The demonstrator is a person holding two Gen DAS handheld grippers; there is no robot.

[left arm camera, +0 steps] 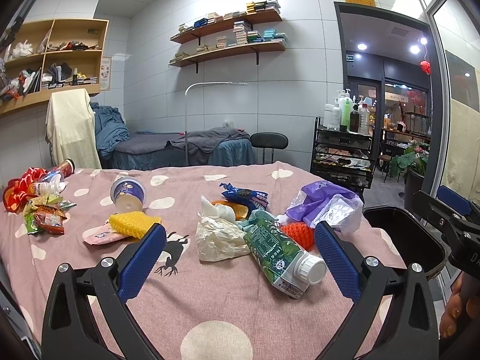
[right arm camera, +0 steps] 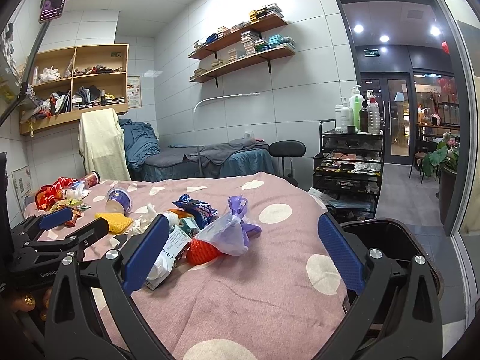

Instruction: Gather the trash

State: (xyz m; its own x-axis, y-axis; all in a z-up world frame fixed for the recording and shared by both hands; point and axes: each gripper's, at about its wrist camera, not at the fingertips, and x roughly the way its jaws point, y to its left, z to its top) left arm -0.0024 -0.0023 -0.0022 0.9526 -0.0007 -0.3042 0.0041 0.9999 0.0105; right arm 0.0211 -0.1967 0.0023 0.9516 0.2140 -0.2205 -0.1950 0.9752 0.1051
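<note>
Trash lies on a pink spotted bedcover (left arm camera: 210,309). A green carton with a white cap (left arm camera: 279,258) lies on its side between the blue fingers of my open, empty left gripper (left arm camera: 240,234). Beside the carton are crumpled white paper (left arm camera: 219,237), an orange foam net (left arm camera: 297,234), a purple plastic bag (left arm camera: 324,207), a blue wrapper (left arm camera: 244,195), a yellow foam net (left arm camera: 132,223) and a purple cup (left arm camera: 129,195). My right gripper (right arm camera: 240,231) is open and empty, above the bedcover (right arm camera: 240,294); the bag (right arm camera: 231,234) and orange net (right arm camera: 201,252) lie near its left finger.
A black bin (left arm camera: 402,240) stands open at the bed's right edge; it also shows in the right wrist view (right arm camera: 390,240). More wrappers and a bottle (left arm camera: 45,204) are piled at the far left. A black trolley with bottles (left arm camera: 345,150) stands beyond the bed.
</note>
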